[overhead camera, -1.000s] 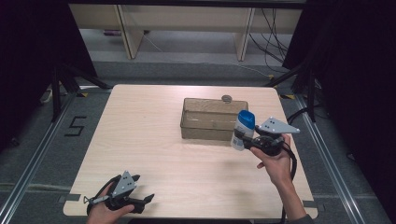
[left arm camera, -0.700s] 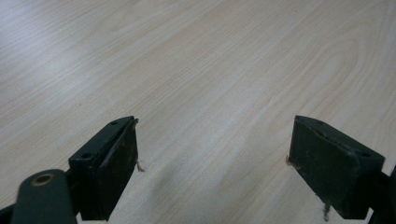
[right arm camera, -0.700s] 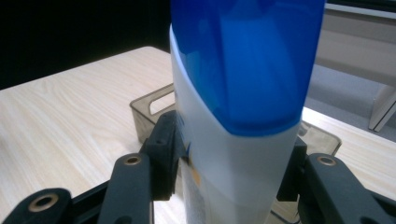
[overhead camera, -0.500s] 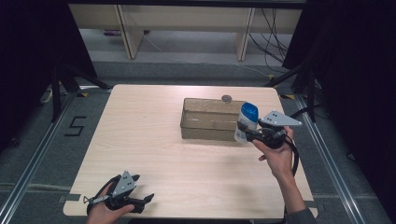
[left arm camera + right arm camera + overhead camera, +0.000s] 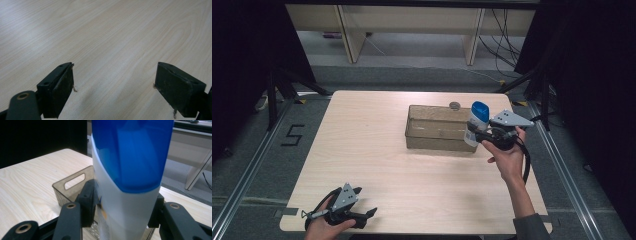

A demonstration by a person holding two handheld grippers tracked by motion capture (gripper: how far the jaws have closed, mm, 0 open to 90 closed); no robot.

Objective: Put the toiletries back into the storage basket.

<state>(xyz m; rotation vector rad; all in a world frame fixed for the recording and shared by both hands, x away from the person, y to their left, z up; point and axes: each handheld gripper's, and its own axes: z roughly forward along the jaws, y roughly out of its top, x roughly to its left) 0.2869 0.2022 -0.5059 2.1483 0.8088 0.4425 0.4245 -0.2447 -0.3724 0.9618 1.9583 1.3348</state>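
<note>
— Where is the bottle?

— The white bottle with the blue cap (image 5: 477,124) is upright in the air at the right end of the translucent brown bin (image 5: 437,131), clamped low on its body by the right gripper (image 5: 480,135). From the right gripper view both pads press its white sides (image 5: 125,215).

— So which step is this?

— Carrying, I'd judge: the bottle is over the bin's right rim, not yet set down inside.

— And the next move?

— Probably shift it over the bin's hollow, lower it, then release.

— The other hand?

— The left gripper (image 5: 357,216) rests near the table's (image 5: 372,150) front edge, jaws spread wide, holding nothing.
</note>
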